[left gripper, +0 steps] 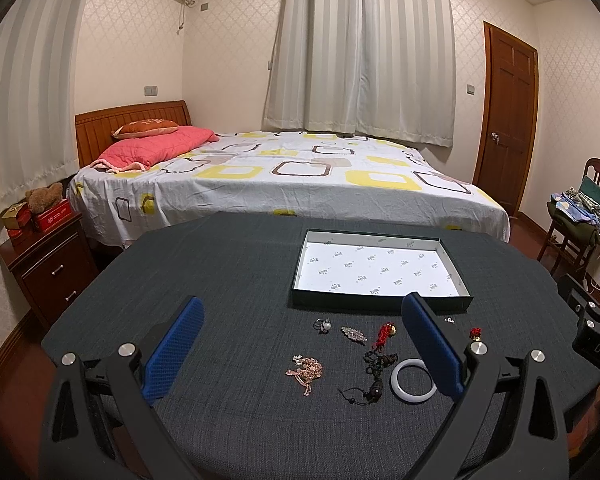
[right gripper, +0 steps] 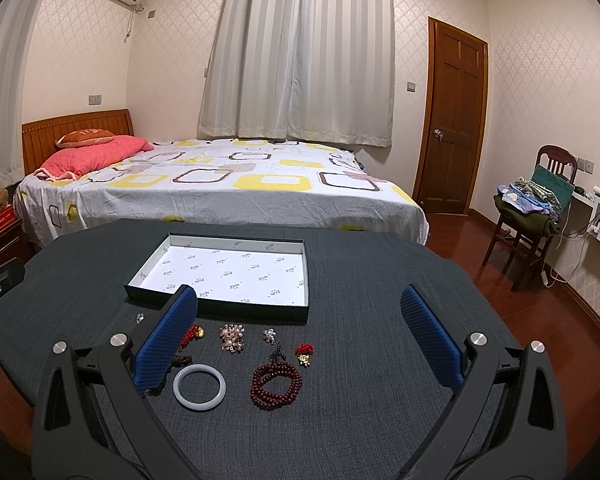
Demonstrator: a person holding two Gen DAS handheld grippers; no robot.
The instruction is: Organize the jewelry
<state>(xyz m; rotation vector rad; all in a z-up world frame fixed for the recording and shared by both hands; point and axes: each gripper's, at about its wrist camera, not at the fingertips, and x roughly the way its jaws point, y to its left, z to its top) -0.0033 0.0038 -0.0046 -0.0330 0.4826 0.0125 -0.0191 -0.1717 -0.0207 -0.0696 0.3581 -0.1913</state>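
Several jewelry pieces lie on the dark grey table (left gripper: 228, 264) in front of an open dark box (left gripper: 380, 303) with white printed lining. In the left wrist view: a pearl ring (left gripper: 323, 325), a crystal brooch (left gripper: 353, 334), a red knot charm (left gripper: 385, 333), a pink bead chain (left gripper: 306, 371), a dark cord pendant (left gripper: 374, 376) and a white bangle (left gripper: 414, 380). In the right wrist view: the white bangle (right gripper: 199, 386), dark red bead bracelet (right gripper: 276, 385), pink brooch (right gripper: 231, 338), red charm (right gripper: 304, 353) and box (right gripper: 224, 309). My left gripper (left gripper: 300, 340) and right gripper (right gripper: 300, 332) hover open above them, holding nothing.
A bed (left gripper: 284, 184) with a patterned sheet stands behind the table. A wooden nightstand (left gripper: 44, 264) is at the left, a chair (right gripper: 536, 208) piled with clothes at the right, near a wooden door (right gripper: 452, 120). The right gripper's body (left gripper: 596, 320) shows at the left view's right edge.
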